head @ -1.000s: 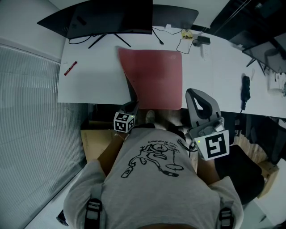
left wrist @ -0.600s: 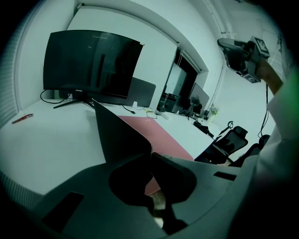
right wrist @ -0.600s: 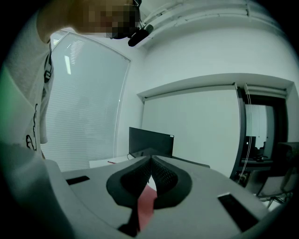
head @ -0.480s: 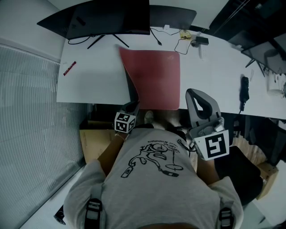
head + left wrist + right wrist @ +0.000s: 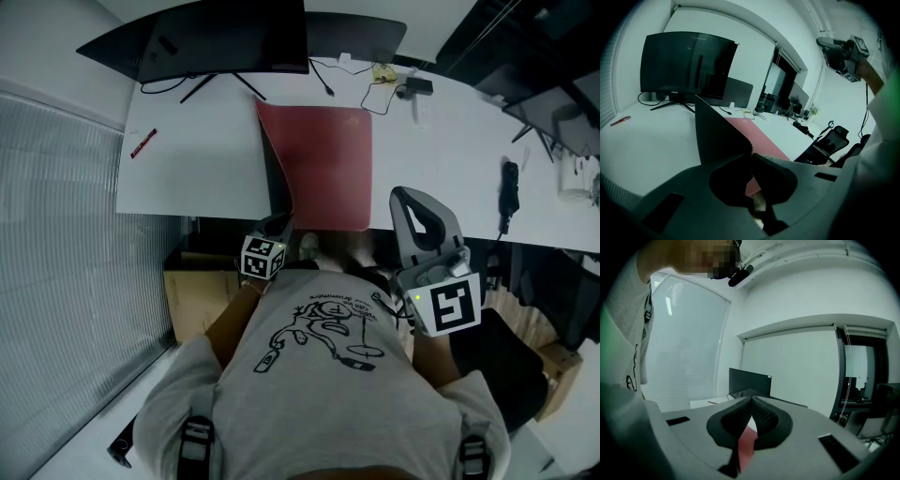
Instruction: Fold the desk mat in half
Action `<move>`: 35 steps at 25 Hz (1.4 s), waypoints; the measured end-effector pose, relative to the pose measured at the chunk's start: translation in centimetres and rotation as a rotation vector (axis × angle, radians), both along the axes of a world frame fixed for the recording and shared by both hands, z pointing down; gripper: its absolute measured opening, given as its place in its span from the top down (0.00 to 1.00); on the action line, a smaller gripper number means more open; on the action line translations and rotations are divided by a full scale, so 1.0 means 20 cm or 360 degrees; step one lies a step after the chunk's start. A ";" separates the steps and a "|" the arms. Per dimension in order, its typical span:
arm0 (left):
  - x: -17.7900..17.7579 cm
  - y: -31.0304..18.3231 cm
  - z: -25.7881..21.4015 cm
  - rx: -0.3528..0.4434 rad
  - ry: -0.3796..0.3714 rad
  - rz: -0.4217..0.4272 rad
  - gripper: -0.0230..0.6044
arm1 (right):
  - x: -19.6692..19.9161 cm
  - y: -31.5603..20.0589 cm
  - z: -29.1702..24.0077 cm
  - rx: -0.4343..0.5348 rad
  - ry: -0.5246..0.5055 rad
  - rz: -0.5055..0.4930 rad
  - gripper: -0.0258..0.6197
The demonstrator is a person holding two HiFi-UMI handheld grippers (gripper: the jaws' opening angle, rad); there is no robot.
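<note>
The desk mat (image 5: 323, 169) is red on top and dark underneath, and lies on the white desk (image 5: 187, 159) in front of the monitor. Its left side is lifted and stands up, so the dark underside (image 5: 717, 136) faces left. My left gripper (image 5: 277, 223) sits at the desk's near edge, shut on the mat's near left edge. In the left gripper view the dark sheet rises from between the jaws (image 5: 751, 157), with the red face (image 5: 757, 138) behind it. My right gripper (image 5: 419, 202) is held up right of the mat, apart from it, with its jaws (image 5: 752, 399) shut on nothing.
A dark curved monitor (image 5: 225, 37) stands at the desk's back. A red pen (image 5: 142, 143) lies at the far left. Cables and small items (image 5: 384, 80) sit behind the mat, and a black object (image 5: 507, 187) lies to the right. A cardboard box (image 5: 202, 295) is under the desk.
The mat's raised left side has swung a little further right, so less red face shows. Both grippers have stayed nearly where they were.
</note>
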State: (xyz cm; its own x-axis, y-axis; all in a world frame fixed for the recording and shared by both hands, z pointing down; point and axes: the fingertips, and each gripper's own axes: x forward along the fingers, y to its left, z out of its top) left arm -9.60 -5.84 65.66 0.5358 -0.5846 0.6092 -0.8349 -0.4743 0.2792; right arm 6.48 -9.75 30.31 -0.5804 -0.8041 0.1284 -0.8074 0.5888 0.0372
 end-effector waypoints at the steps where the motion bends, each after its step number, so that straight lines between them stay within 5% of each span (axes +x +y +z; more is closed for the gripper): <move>1: 0.01 0.00 0.00 0.0000 -0.0002 0.0000 0.91 | 0.01 0.00 0.00 0.0001 -0.0002 0.0000 0.95; 35: 0.30 0.02 0.00 -0.0010 -0.0025 0.0017 0.91 | 0.31 0.01 -0.02 0.0013 -0.0012 -0.0012 0.95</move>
State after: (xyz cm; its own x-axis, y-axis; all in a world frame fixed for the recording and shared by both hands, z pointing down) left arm -3.52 -5.40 65.62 0.5324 -0.5752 0.6211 -0.8341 -0.4816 0.2691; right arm 12.60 -9.61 29.92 -0.5875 -0.8006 0.1175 -0.8031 0.5947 0.0363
